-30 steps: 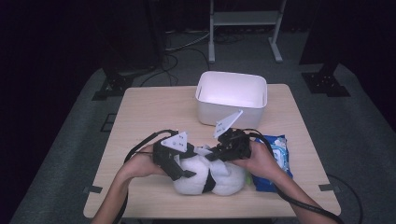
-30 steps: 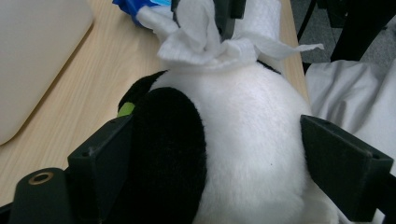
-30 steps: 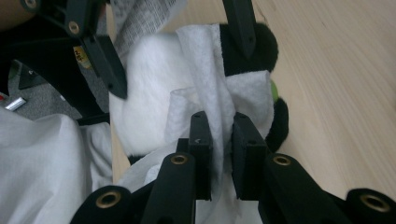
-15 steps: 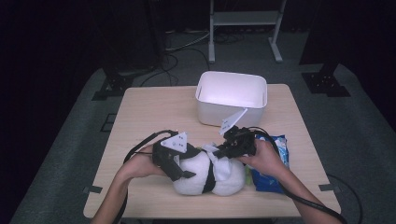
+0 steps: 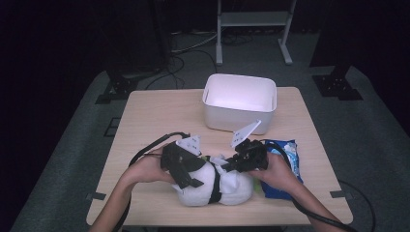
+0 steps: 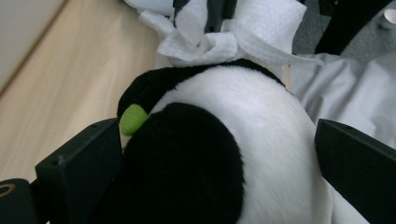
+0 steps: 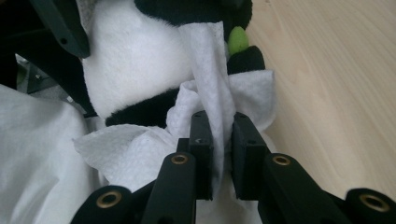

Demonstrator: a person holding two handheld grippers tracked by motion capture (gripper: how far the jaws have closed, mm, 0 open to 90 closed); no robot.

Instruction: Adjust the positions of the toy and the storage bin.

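— What is lying at the near edge of the pale wooden table?

— A round, fuzzy black-and-white plush toy with a small green felt tab is resting there, between the two hands. The left gripper is straddling it; its jaws have just been opening and are standing wide on either side of the soft body, not visibly pressing.

— And the right gripper?

— It is pinching a crumpled white paper tissue, dimpled and thin, against the toy's top.

— What is surrounding them?

— A smooth white rectangular plastic bin is sitting farther back, and a glossy blue packet is lying under the right hand. Grey carpet and dark stands are ringing the table.
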